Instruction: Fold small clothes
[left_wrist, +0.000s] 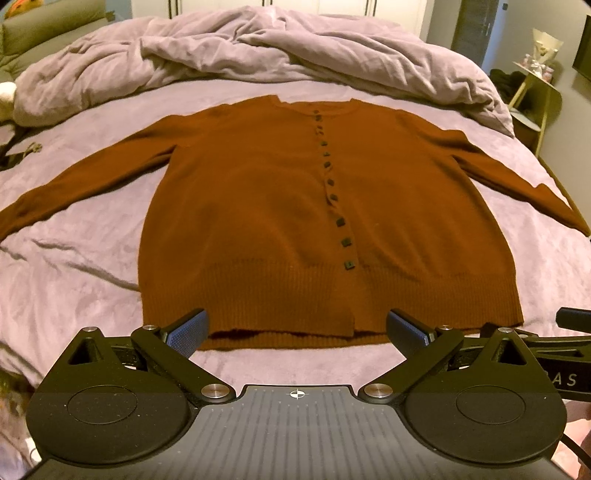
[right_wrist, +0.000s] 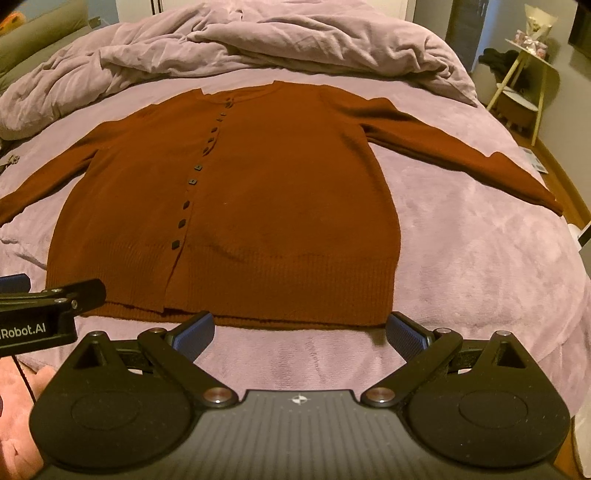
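A rust-brown buttoned cardigan (left_wrist: 277, 206) lies flat on the bed, front up, both sleeves spread out to the sides, hem nearest me. It also fills the middle of the right wrist view (right_wrist: 258, 192). My left gripper (left_wrist: 297, 332) hovers open just before the hem, nothing between its fingers. My right gripper (right_wrist: 299, 332) is open too, beside the left one, in front of the hem's right half. The left gripper's side (right_wrist: 51, 302) shows at the left edge of the right wrist view.
The bed has a lilac sheet (left_wrist: 74, 266). A crumpled lilac duvet (left_wrist: 258, 48) is heaped beyond the collar. A small side table (right_wrist: 524, 85) stands off the bed's far right. The right sleeve end reaches close to the bed's edge (right_wrist: 554, 206).
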